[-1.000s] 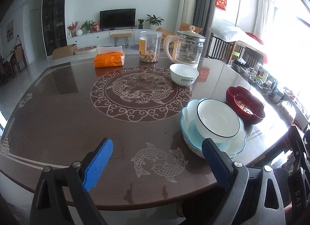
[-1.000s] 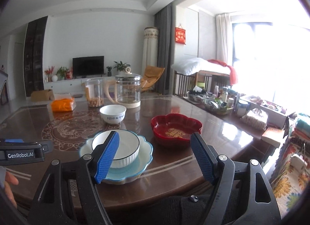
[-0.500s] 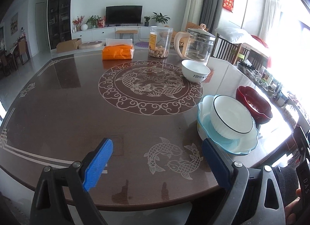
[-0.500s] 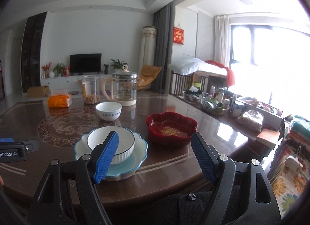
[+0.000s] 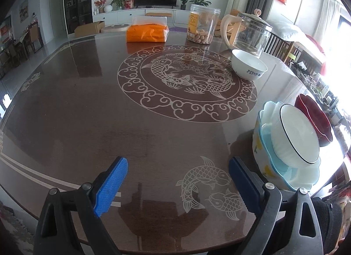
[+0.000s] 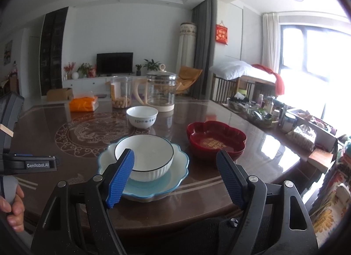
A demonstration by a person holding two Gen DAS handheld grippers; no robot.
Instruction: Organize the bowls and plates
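While both the left gripper (image 5: 176,185) and the right gripper (image 6: 175,177) hang spread and empty over the near edge of the desk (image 5: 92,119), the black-rimmed bowl (image 6: 144,158) sits in the blue plate (image 6: 175,176), beside the red dish (image 6: 216,139) and near the small white bowl (image 6: 142,116).

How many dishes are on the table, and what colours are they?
White bowls: 2, the small white bowl and the black-rimmed white bowl
Blue scalloped plate: 1, under the black-rimmed white bowl
Red dish: 1, though it may be a stack
Total: 4
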